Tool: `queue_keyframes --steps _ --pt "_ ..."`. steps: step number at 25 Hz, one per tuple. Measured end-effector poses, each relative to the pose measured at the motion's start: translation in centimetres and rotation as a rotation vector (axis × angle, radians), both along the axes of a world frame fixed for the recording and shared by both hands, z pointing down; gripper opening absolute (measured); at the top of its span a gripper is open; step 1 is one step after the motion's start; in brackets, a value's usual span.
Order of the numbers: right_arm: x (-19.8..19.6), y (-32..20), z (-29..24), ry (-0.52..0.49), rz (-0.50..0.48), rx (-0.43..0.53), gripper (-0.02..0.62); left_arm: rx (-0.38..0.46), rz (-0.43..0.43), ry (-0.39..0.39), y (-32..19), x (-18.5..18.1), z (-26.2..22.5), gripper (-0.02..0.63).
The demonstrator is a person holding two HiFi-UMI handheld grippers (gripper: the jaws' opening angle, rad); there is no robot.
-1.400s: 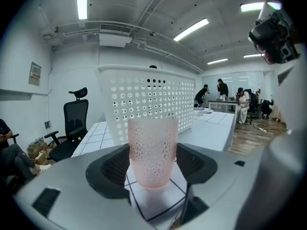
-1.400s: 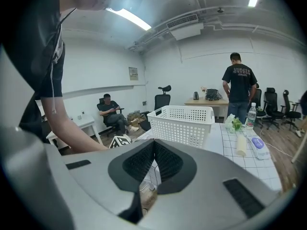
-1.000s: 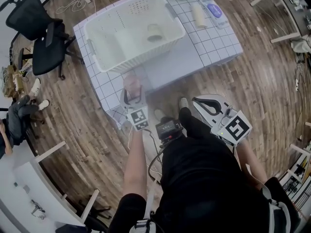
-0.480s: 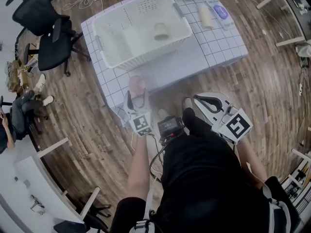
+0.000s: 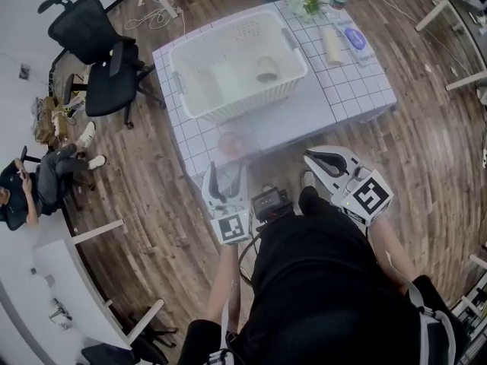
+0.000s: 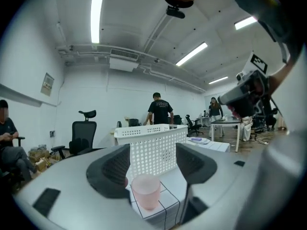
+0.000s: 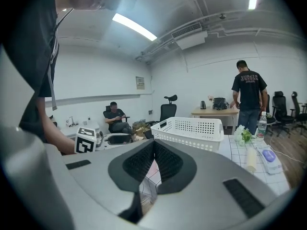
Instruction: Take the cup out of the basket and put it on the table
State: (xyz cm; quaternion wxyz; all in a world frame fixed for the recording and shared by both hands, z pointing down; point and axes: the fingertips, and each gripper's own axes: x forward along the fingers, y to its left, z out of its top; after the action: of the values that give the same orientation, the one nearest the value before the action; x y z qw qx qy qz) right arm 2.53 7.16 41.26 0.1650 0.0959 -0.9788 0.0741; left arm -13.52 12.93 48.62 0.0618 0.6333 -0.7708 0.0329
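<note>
Pink cup (image 5: 230, 143) — hazy, blurred overhead — on table (image 5: 364, 90).

Pink cup (image 5: 230, 143) on table (image 5: 358, 82) near front edge, just beyond spread left claw (image 5: 227, 182); beige cup (image 5: 266, 69) inside white basket (image 5: 185, 93).

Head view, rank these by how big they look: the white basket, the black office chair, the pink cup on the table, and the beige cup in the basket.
1. white basket
2. black office chair
3. pink cup and beige cup: they look about alike, so I won't rank them.
</note>
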Motion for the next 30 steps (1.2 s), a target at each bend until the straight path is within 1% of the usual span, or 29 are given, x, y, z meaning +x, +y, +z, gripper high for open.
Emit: queue_keyframes --steps 2,5,7,8,9,10,11,12,19,26,30 --pt "-0.3 -0.1 -0.3 -0.022 -0.012 -0.004 0.015 0.018 0.001 -0.019 0.3 0.4 -2.6 0.305" --pt "-0.6 -0.2 -0.4 -0.046 -0.031 -0.007 0.015 0.000 0.003 -0.087 1.1 0.2 -4.8 0.304" --pt "-0.7 -0.3 -0.5 -0.053 -0.045 -0.005 0.015 0.007 -0.003 -0.090 1.5 0.1 -5.7 0.304" --pt "-0.7 -0.3 -0.5 -0.055 -0.051 -0.006 0.015 0.014 -0.007 -0.089 1.7 0.1 -6.0 0.271" --pt "-0.8 -0.2 -0.4 -0.055 -0.056 -0.006 0.015 0.018 -0.011 -0.088 2.0 0.1 -6.2 0.218" --pt "-0.8 -0.2 -0.4 -0.056 -0.060 -0.007 0.015 0.022 -0.015 -0.084 2.2 0.0 -6.4 0.146" --pt "-0.7 -0.3 -0.4 -0.057 -0.065 -0.007 0.015 0.028 -0.016 -0.077 2.4 0.0 -6.6 0.055" --pt "-0.7 -0.3 -0.3 -0.056 -0.068 -0.008 0.015 0.034 -0.015 -0.071 2.4 0.1 -6.8 0.008" --pt "-0.3 -0.5 -0.3 -0.055 -0.081 -0.008 0.015 0.027 -0.035 -0.076 2.1 0.3 -6.7 0.009" --pt "-0.2 -0.9 -0.4 -0.049 -0.079 -0.006 0.015 0.017 -0.032 -0.082 1.8 0.3 -6.8 0.008" --pt "0.0 -0.8 -0.2 -0.043 -0.077 -0.010 0.015 -0.014 -0.021 -0.100 1.7 0.5 -6.2 0.008"
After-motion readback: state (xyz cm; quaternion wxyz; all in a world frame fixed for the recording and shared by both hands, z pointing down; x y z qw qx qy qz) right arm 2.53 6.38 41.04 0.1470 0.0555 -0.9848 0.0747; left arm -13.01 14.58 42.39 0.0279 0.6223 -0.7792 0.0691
